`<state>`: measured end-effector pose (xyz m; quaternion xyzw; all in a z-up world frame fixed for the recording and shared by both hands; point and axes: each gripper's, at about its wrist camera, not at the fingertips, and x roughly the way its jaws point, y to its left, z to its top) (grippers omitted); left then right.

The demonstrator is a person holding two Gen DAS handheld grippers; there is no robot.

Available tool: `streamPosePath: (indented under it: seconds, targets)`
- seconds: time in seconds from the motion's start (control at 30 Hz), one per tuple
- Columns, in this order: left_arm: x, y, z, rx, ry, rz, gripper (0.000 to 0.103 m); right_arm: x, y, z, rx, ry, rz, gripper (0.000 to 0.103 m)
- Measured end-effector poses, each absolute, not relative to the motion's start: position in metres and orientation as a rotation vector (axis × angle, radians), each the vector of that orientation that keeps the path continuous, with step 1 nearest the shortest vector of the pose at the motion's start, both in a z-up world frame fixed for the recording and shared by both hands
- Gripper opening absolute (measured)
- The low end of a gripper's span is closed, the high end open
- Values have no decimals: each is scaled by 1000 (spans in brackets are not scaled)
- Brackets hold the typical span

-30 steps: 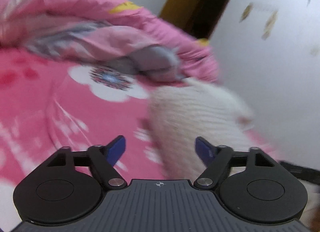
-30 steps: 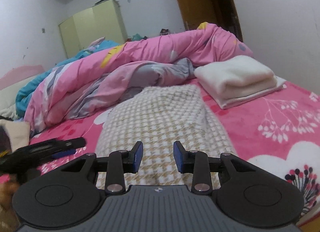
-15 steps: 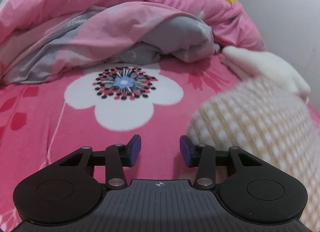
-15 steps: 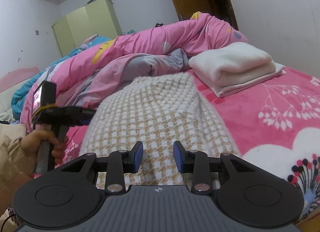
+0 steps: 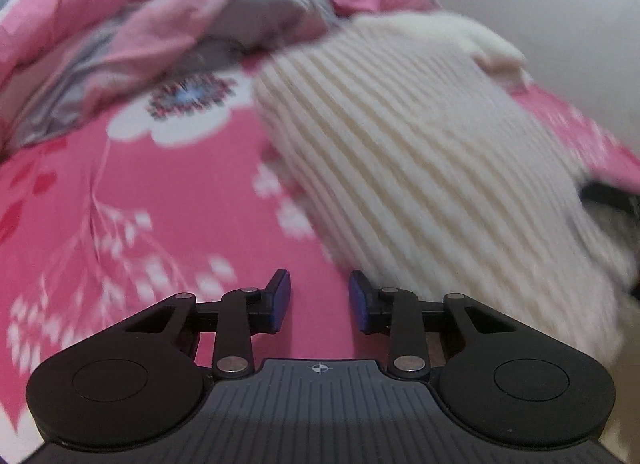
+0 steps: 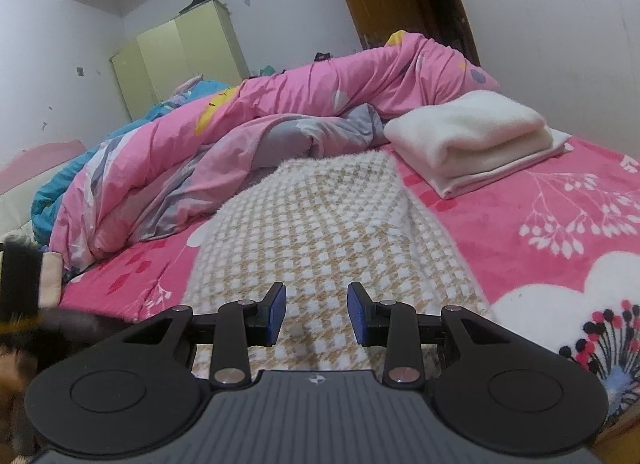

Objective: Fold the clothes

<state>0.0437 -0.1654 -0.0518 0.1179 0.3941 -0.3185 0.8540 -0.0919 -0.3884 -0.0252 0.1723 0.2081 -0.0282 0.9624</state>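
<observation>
A beige-and-white checked garment lies lengthwise on the pink flowered bed sheet. My right gripper hovers over its near end, open, with nothing pinched between the blue pads. In the blurred left wrist view the same garment fills the right side. My left gripper is open over the bare sheet, its right finger just beside the garment's left edge. A folded white garment rests past the checked one, to the right.
A rumpled pink and grey duvet is heaped along the far side of the bed. Behind it stand a pale green wardrobe and a brown door. A dark blurred shape sits at the left edge of the right wrist view.
The left gripper has swung right from the sheet's flower print toward the checked garment's edge, and its jaws have narrowed from their widest. The right gripper has barely moved.
</observation>
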Motion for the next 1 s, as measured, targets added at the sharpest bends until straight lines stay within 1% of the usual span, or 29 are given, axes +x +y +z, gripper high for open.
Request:
streamPosePath:
  seconds: [0.13,0.23,0.3,0.4,0.7,0.8,1.0]
  targets:
    - [12,-155,-51,243,857,-747,31,-96,-387,-23,356,415,-62,36]
    - [6,-139,-48,193,891,-803,35,-98,-388,-21,357,409,-67,36]
    - [13,-123,-45,121,893,-811,45,-101,-390,-19,353,399,-76,36]
    - [31,-106,-39,29,862,-788,55,-105,-396,-16,360,377,-96,36]
    - [150,-156,-55,28,858,-638,55,-106,-415,-21,401,368,-149,36]
    - [187,-174,-56,36,860,-609,51,-103,-423,-25,401,369,-175,36]
    - [245,-177,-43,-56,819,-524,55,-97,-440,-32,402,372,-228,36]
